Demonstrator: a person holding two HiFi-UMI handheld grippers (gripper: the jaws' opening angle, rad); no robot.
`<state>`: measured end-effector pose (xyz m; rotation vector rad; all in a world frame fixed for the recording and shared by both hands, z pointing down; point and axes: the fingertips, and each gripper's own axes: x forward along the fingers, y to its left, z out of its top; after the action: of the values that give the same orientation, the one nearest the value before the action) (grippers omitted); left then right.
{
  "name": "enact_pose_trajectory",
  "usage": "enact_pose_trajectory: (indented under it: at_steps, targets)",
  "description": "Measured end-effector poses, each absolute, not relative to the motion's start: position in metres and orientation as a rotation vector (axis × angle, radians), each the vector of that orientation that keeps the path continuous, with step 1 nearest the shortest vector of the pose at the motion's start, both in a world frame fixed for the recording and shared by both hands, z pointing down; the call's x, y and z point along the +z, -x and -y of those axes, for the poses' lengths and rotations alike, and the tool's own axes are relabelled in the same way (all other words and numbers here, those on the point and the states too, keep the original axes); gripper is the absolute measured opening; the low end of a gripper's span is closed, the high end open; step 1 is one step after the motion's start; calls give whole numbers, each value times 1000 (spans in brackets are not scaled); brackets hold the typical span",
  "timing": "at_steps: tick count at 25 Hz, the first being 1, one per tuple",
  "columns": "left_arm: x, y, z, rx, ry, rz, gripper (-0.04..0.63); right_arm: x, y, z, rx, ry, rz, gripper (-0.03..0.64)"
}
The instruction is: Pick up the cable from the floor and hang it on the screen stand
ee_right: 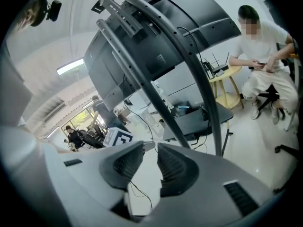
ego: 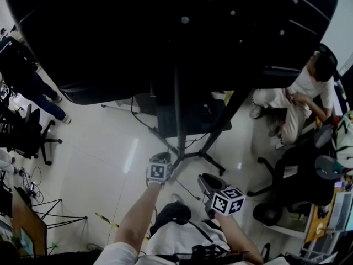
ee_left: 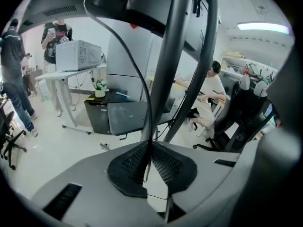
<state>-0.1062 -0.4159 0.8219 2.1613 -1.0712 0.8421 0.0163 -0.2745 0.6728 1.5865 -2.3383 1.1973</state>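
1. Pale, glossy office floor [ego: 110, 148] spreads beneath a large black screen [ego: 138, 32] on its dark screen stand [ego: 177, 109]. A seated person [ego: 300, 93] is at the far right, beside a black office chair [ego: 298, 175].
2. Near the foot of the stand, the left gripper [ee_left: 150, 148] has its jaws pinched almost together on the thin black cable [ee_left: 149, 110], which passes straight between the ribbed pads.
3. The cable is off the floor at the grip. In the left gripper view its long axis runs nearly upright out of the jaws and alongside the stand's slanted poles. Higher up it bends over in an arc toward the upper left.
4. To the right and nearer the person's body, the right gripper [ee_right: 150, 157] has its jaws partly apart with nothing between them. Only floor and a loose thin wire show through the gap, and the stand's poles rise beyond.
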Motion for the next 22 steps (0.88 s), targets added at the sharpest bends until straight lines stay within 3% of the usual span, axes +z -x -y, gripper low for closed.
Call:
enact_pose_trajectory:
  at_steps: [22]
  targets:
    - [619, 19, 262, 677, -2400, 1090, 25, 708, -61, 127, 1210, -1427, 2352, 118]
